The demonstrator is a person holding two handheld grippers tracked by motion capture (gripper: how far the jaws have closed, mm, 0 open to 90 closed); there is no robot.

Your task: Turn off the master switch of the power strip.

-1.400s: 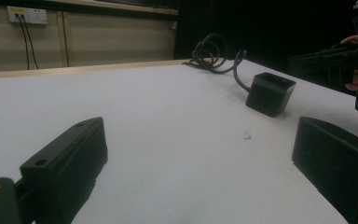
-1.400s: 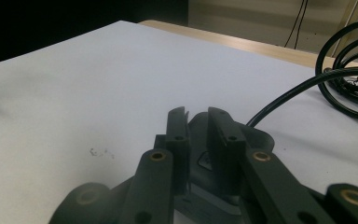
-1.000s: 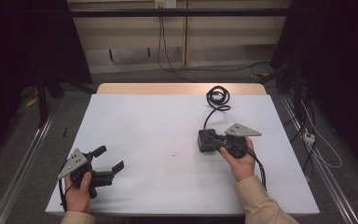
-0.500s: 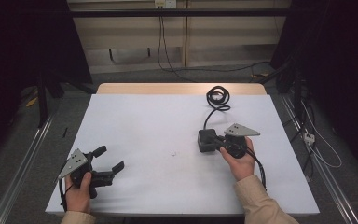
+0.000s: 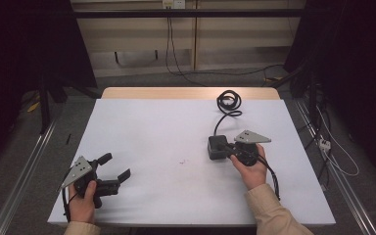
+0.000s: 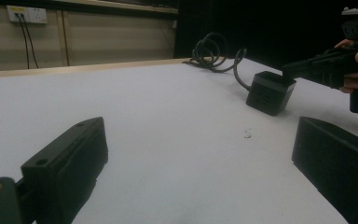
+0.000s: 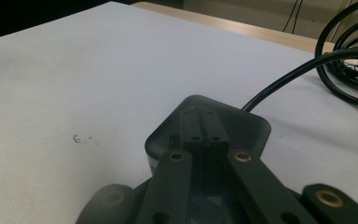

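A black power adapter box [image 5: 217,147] lies on the white table [image 5: 147,127] right of centre. Its black cable runs back to a coil [image 5: 229,102] near the far edge. My right gripper [image 5: 226,148] reaches in from the right, its jaws shut together and their tips lying over the top of the box [image 7: 242,128]. In the right gripper view the closed jaws [image 7: 204,116] have nothing between them. My left gripper [image 5: 116,165] rests at the front left corner, open and empty. Past its spread jaws [image 6: 198,135] I see the box [image 6: 270,92] and the right gripper [image 6: 291,70].
A small dark mark [image 5: 182,161] sits on the table between the two grippers. A bare wooden strip [image 5: 176,93] edges the far side. Metal rails [image 5: 24,166] and floor cables [image 5: 333,147] run alongside the table.
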